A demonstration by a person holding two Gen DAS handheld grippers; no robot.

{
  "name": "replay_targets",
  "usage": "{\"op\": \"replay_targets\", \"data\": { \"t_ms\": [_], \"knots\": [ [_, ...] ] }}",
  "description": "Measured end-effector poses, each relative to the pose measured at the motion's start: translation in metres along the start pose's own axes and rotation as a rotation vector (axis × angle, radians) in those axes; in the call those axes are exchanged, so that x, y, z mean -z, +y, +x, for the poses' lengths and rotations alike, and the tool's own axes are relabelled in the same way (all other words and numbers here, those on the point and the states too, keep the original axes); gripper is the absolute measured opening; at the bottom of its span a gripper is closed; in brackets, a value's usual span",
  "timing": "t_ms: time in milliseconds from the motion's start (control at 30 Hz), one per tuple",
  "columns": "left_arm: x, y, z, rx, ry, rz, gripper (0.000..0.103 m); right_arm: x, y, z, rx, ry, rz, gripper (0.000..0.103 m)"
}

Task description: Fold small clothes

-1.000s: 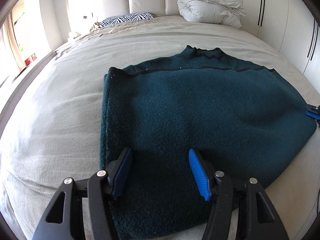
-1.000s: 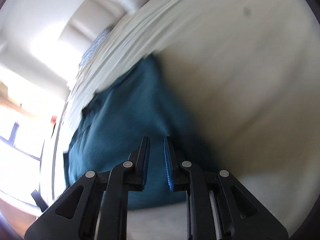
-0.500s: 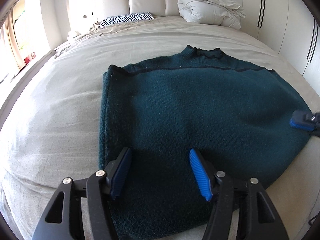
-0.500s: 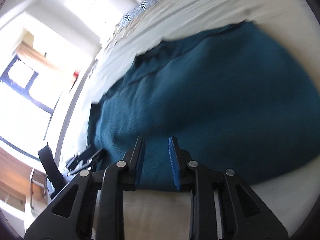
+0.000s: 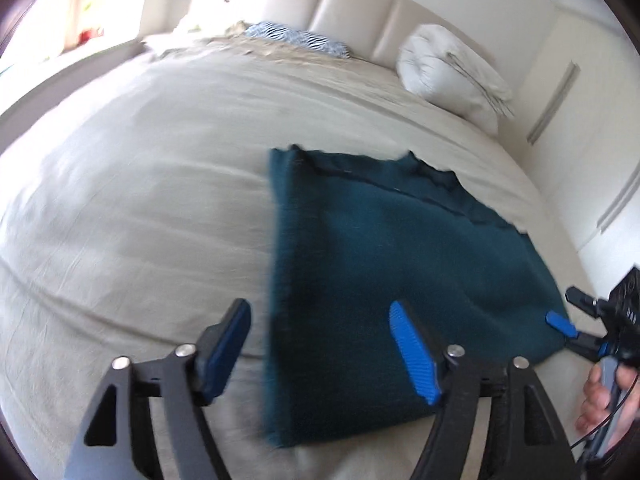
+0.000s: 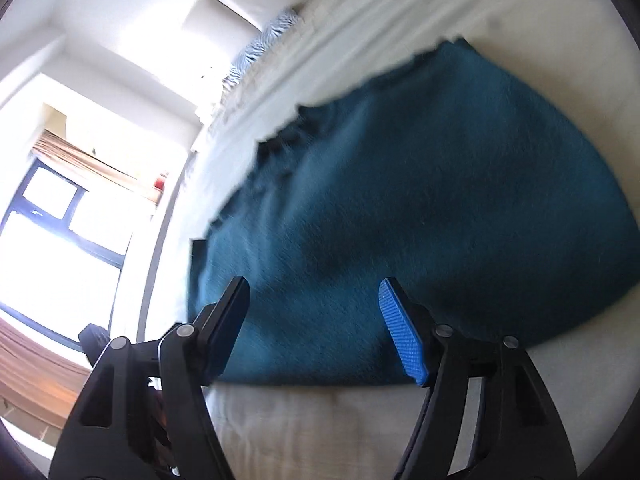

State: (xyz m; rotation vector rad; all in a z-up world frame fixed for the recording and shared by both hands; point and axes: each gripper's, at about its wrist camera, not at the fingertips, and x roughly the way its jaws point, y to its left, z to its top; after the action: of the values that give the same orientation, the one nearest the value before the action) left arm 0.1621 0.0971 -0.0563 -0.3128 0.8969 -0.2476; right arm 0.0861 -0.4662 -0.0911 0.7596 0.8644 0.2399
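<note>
left tool (image 5: 320, 344) released | right tool (image 6: 316, 328) released | sweater (image 5: 380, 264) flat | writing: unreadable

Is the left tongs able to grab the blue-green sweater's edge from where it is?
Probably yes. The left tongs are open, with the sweater edge running between the two fingers on the bed, and nothing lies in the way.

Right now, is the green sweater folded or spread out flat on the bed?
Partly folded: the sweater lies flat on the bed with no sleeves showing, straight left edge, collar at the far end.
</note>
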Motion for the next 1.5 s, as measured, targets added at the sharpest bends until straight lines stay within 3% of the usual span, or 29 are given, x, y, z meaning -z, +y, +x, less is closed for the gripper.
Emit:
{"op": "replay_targets", "data": {
  "t_ms": [100, 167, 500, 633, 800, 1067, 1200, 1367, 1500],
  "knots": [
    [-0.002, 0.025, 0.013, 0.139, 0.095, -0.134, 0.073, -0.008, 0.006, -0.007, -0.043, 0.026, -0.008, 0.067],
    [-0.005, 0.04, 0.017, 0.203, 0.109, -0.219, 0.07, -0.009, 0.015, 0.001, -0.059, 0.053, -0.023, 0.067],
    [-0.022, 0.05, 0.042, 0.36, 0.26, -0.365, 0.07, -0.021, 0.058, 0.031, -0.147, 0.145, -0.091, 0.067],
    [-0.023, 0.04, 0.053, 0.377, 0.319, -0.371, 0.07, -0.026, 0.072, 0.041, -0.171, 0.179, -0.106, 0.067],
    [-0.023, 0.038, 0.06, 0.449, 0.358, -0.401, 0.069, -0.029, 0.086, 0.067, -0.186, 0.242, -0.105, 0.067],
    [-0.016, 0.045, 0.063, 0.452, 0.389, -0.393, 0.014, -0.031, 0.1, 0.116, -0.19, 0.327, -0.084, 0.067],
    [-0.018, 0.043, 0.059, 0.459, 0.365, -0.401, 0.014, -0.027, 0.09, 0.136, -0.144, 0.354, -0.06, 0.066],
    [-0.032, 0.022, 0.042, 0.471, 0.329, -0.351, 0.013, -0.032, 0.076, 0.129, -0.206, 0.347, 0.003, 0.066],
    [-0.049, -0.019, 0.029, 0.48, 0.302, -0.259, 0.013, -0.041, 0.063, 0.114, -0.242, 0.323, 0.042, 0.066]
  ]
}}
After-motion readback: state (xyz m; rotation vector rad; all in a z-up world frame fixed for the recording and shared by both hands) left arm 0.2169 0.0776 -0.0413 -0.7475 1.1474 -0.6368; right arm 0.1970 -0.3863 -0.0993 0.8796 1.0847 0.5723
